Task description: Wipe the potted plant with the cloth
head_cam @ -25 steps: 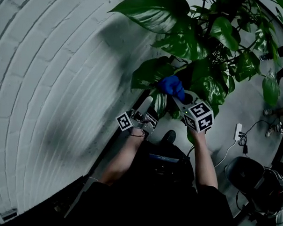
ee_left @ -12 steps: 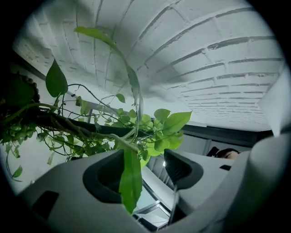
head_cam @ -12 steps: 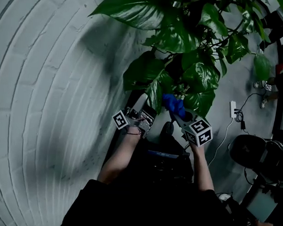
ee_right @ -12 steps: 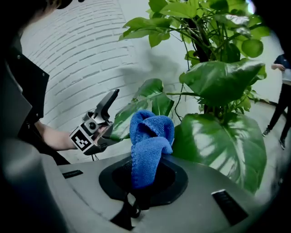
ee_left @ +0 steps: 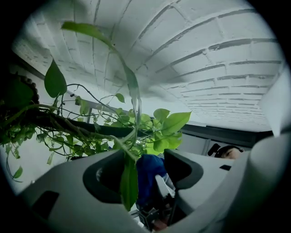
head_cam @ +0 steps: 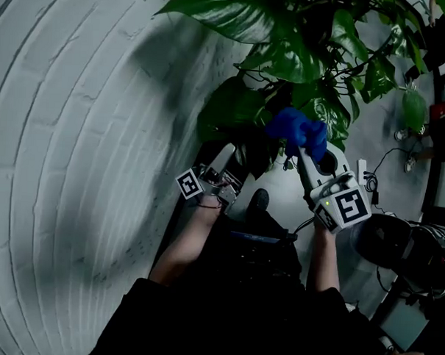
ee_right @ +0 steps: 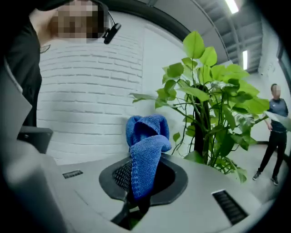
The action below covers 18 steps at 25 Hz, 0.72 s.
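The potted plant (head_cam: 286,58) spreads broad green leaves at the top of the head view. My right gripper (head_cam: 306,156) is shut on a bunched blue cloth (head_cam: 294,128) and holds it up against the lower leaves. In the right gripper view the cloth (ee_right: 145,145) stands up out of the closed jaws, with the plant (ee_right: 213,100) just to its right. My left gripper (head_cam: 227,158) points up under the foliage. Its jaws stand open, and a narrow hanging leaf (ee_left: 128,182) dangles between them near the left pad. The blue cloth (ee_left: 150,170) shows behind that leaf.
A white brick wall (head_cam: 77,130) fills the left side, close to the plant. A power strip with a cable (head_cam: 364,175) lies on the grey floor at the right, near a dark bulky object (head_cam: 403,251). A person (ee_right: 275,132) stands beyond the plant.
My right gripper has lifted the blue cloth up and to the right, from beside the left gripper into the lower leaves. The left gripper has hardly moved.
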### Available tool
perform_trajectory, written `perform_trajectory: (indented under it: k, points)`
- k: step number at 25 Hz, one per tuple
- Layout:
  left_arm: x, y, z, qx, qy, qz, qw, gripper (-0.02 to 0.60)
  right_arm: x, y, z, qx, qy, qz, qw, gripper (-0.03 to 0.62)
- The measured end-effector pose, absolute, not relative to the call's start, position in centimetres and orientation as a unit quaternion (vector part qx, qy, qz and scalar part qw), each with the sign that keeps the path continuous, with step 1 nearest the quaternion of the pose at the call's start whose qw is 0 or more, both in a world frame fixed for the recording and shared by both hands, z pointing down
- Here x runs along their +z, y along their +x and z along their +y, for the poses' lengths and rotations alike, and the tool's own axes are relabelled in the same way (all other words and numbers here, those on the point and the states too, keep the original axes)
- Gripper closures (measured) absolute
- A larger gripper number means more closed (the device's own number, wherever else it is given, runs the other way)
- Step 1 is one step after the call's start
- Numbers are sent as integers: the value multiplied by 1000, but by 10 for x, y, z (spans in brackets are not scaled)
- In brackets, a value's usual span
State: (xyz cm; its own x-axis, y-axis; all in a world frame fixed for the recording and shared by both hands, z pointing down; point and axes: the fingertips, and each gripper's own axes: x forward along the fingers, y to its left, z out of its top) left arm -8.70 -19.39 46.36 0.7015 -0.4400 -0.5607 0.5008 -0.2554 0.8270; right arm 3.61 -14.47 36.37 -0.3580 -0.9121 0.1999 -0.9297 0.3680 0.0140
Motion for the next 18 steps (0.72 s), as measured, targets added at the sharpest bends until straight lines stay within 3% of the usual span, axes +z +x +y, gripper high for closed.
perform_trajectory:
  k: [6, 13, 18]
  points:
    - [458, -87, -189, -387, 693, 27, 608, 296, 447, 24, -197, 132, 545, -820, 118, 543]
    - [460, -89, -191, -382, 693, 29, 610, 296, 524, 13, -136, 211, 505, -821, 164, 543]
    - [468, -89, -192, -375, 695, 24, 613, 296, 524, 22, -98, 222, 508, -813, 179, 543]
